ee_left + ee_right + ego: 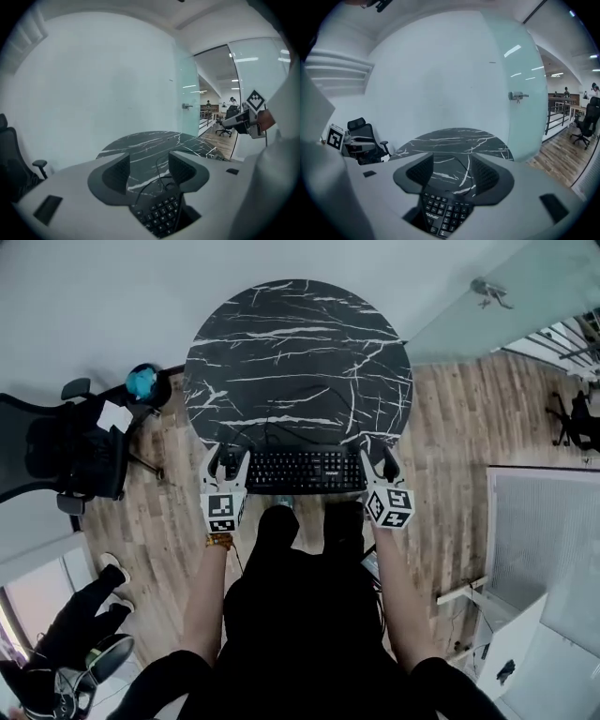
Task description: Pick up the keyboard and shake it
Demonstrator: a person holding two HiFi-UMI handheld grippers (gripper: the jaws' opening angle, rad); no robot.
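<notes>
A black keyboard lies crosswise at the near edge of the round black marble table, its front edge over the person's lap. My left gripper is at its left end and my right gripper at its right end. Each inner finger is at the keyboard's end. In the left gripper view the jaws stand apart, and the keyboard shows low in the gap with its cable. The right gripper is likewise spread, and the keys sit below the gap. I cannot tell whether the keyboard is lifted.
A black office chair with a blue object beside it stands to the left. A seated person's legs and shoes are at lower left. There is a glass partition at the far right and a white cabinet to the right.
</notes>
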